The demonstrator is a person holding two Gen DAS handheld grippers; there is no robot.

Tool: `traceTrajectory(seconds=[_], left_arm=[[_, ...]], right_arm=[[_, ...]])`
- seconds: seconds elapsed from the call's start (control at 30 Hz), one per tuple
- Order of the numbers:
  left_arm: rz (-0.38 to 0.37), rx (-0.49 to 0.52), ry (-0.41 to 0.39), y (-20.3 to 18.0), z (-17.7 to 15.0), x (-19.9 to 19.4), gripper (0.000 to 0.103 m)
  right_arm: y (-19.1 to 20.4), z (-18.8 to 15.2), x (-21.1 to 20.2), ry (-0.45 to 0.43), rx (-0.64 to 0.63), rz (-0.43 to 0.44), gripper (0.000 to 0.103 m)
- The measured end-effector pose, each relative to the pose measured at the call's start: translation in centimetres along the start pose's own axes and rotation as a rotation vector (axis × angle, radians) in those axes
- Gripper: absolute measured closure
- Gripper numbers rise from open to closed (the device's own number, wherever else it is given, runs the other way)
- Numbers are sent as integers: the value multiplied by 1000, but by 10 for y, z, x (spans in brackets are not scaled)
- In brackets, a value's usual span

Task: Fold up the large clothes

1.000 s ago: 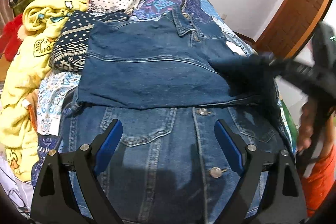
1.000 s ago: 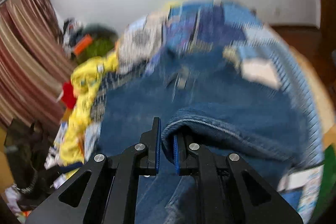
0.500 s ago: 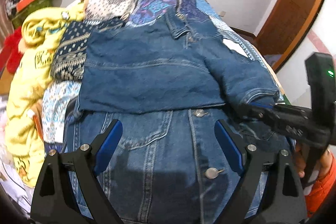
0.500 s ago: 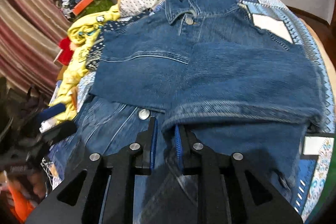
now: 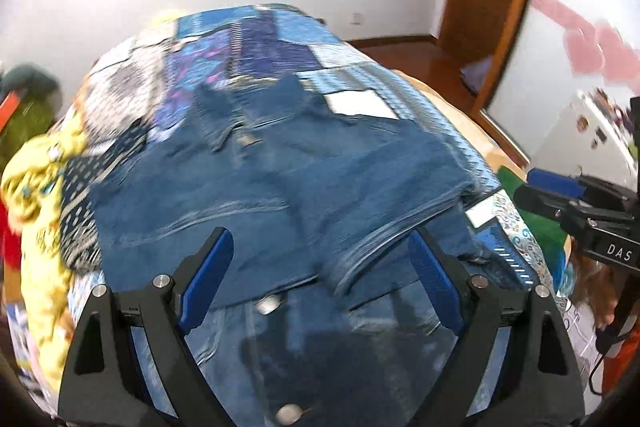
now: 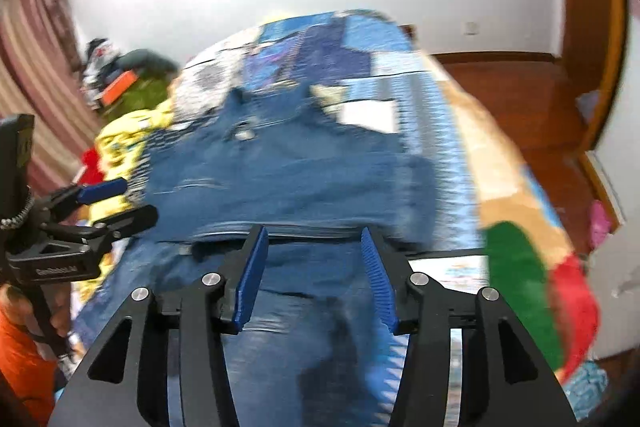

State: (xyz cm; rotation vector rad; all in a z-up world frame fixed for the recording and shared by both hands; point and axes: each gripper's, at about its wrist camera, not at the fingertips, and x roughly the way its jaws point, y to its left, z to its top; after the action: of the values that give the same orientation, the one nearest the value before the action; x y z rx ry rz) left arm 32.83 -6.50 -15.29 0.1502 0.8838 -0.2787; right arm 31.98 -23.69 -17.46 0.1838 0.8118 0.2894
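A blue denim jacket (image 5: pixel 280 195) lies on the patchwork bedspread (image 5: pixel 256 43), collar at the far end, both sleeves folded across its front. It also shows in the right wrist view (image 6: pixel 304 167). My left gripper (image 5: pixel 320 271) is open and empty above the jacket's lower front with its metal buttons. My right gripper (image 6: pixel 312 267) is open and empty just above the folded right sleeve's cuff edge. It shows at the right edge of the left wrist view (image 5: pixel 560 191). The left gripper shows at the left of the right wrist view (image 6: pixel 112 199). Both views are motion-blurred.
A yellow printed garment (image 5: pixel 32 187) and a red one (image 6: pixel 90 163) are heaped along the bed's left side. A wooden door frame (image 5: pixel 492 7) and wooden floor (image 6: pixel 520 87) are at the right. A green and red item (image 6: pixel 532 291) lies near the bed's right edge.
My right gripper has opened and let go of the right sleeve, which now lies folded across the jacket. Both grippers have lifted and tilted up, showing more wall.
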Motion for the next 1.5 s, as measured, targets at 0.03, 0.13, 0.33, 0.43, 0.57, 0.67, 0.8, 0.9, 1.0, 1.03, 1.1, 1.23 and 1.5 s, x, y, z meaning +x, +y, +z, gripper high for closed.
traceTrajectory(seconds=[0.03, 0.13, 0.33, 0.43, 0.57, 0.67, 0.8, 0.9, 1.0, 1.03, 1.1, 1.23, 1.5], left_arm=[[-9, 24, 8, -8, 4, 6, 14], [-38, 111, 41, -33, 14, 29, 14], [-45, 253, 138, -69, 16, 82, 19], [-60, 281, 208, -77, 15, 110, 38], [-125, 269, 201, -75, 15, 122, 59], [-213, 208, 180, -65, 23, 113, 87], [-221, 131, 118, -42, 37, 90, 98], [-169, 62, 23, -15, 47, 61, 99], [-60, 13, -74, 17, 47, 30, 99], [-20, -5, -103, 30, 42, 20, 99], [38, -45, -119, 52, 30, 9, 99], [91, -151, -52, 96, -10, 12, 98], [167, -316, 134, 146, -100, 51, 69]], right_arm=[[-7, 0, -1, -3, 8, -17, 57], [-27, -5, -4, 1, 43, -54, 57], [-52, -18, 0, 35, 98, -72, 56], [-57, -21, 7, 61, 108, -68, 56], [-60, -24, 18, 89, 112, -37, 56], [-57, -23, 30, 110, 112, 5, 56], [-48, -20, 48, 140, 101, 43, 56], [-41, -20, 65, 173, 77, 48, 56], [-38, -23, 85, 234, 106, 107, 56], [-38, -25, 91, 255, 130, 122, 56], [-36, -26, 93, 255, 128, 114, 56], [-31, -29, 93, 251, 97, 92, 52], [-22, -30, 97, 260, 46, 29, 47]])
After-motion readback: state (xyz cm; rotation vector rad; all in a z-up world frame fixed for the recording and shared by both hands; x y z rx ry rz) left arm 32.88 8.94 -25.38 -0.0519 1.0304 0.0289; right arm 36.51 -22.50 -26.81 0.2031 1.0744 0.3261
